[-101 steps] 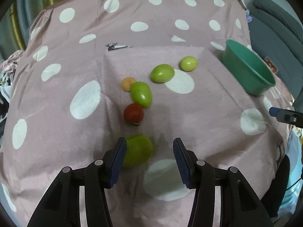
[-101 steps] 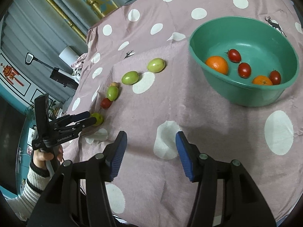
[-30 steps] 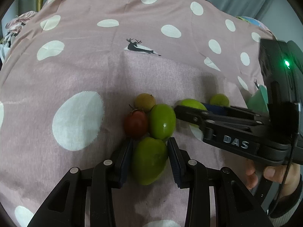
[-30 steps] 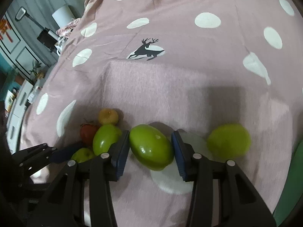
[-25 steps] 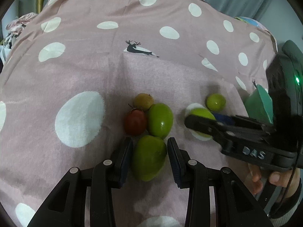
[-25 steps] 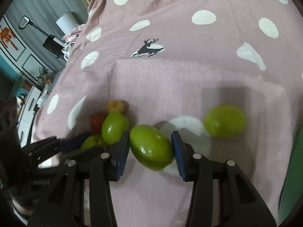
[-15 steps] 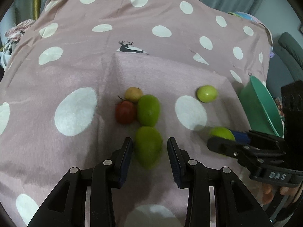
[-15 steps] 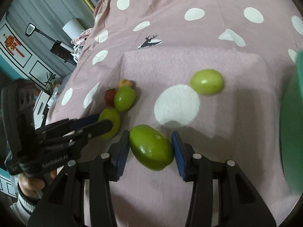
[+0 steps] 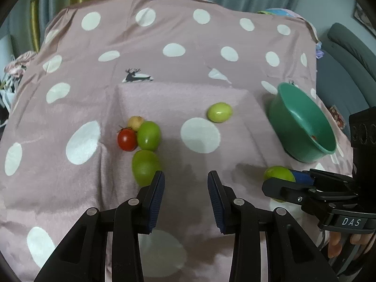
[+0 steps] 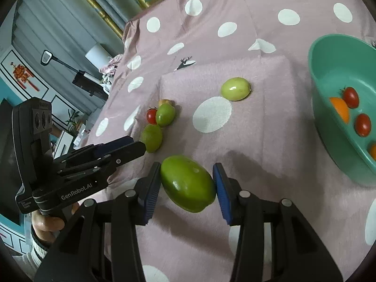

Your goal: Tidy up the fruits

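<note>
My right gripper [image 10: 186, 182] is shut on a large green fruit [image 10: 188, 186] and holds it above the cloth; it also shows in the left wrist view [image 9: 278, 174]. My left gripper [image 9: 185, 188] is open and empty, just right of a green fruit [image 9: 145, 169] that lies on the cloth. Behind that fruit sit another green fruit [image 9: 149, 135], a red tomato [image 9: 127, 139] and a small yellow fruit [image 9: 135, 122], all touching. A lone pale green fruit [image 9: 219, 112] lies further right. The teal bowl [image 10: 329, 75] holds tomatoes and oranges.
The pink polka-dot cloth [image 9: 94, 89] covers a raised square pad and drops off at the sides. The bowl [image 9: 296, 117] stands at the right edge. A grey chair [image 9: 347, 54] is beyond it. A lamp and furniture are at the left in the right wrist view.
My left gripper has opened, let go of the green fruit and drawn back from it. My right gripper has lifted its green fruit away from the pile and moved right toward the bowl.
</note>
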### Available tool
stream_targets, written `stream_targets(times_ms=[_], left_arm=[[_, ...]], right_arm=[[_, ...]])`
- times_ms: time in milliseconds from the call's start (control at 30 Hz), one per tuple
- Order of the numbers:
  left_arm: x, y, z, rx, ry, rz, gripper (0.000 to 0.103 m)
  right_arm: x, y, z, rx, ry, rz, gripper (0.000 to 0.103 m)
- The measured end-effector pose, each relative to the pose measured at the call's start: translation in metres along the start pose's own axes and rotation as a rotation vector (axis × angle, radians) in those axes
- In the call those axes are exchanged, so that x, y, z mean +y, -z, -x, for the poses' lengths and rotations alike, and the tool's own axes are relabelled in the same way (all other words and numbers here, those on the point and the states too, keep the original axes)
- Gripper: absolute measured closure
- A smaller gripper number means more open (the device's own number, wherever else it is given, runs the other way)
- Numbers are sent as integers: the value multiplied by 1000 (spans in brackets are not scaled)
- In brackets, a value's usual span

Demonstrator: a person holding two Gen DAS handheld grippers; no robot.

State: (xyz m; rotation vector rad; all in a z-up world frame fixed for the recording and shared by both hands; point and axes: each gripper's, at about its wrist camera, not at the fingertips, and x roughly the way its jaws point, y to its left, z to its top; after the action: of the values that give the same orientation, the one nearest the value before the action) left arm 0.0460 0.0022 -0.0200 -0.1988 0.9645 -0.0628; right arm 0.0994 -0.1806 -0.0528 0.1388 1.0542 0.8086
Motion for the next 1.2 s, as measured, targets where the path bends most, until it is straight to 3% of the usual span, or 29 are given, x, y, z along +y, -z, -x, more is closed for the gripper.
stream_targets(times_ms=[400, 800, 1200], left_arm=[[-30, -11, 20, -54, -6, -72, 65], [-40, -20, 27, -61, 31, -78, 65], [-83, -50, 14, -60, 112, -143, 65]], right_arm=[[-3, 3, 32, -71, -38, -19, 58], [-8, 4, 42, -110, -82, -41, 58], [-62, -1, 96, -247, -32, -137, 58]])
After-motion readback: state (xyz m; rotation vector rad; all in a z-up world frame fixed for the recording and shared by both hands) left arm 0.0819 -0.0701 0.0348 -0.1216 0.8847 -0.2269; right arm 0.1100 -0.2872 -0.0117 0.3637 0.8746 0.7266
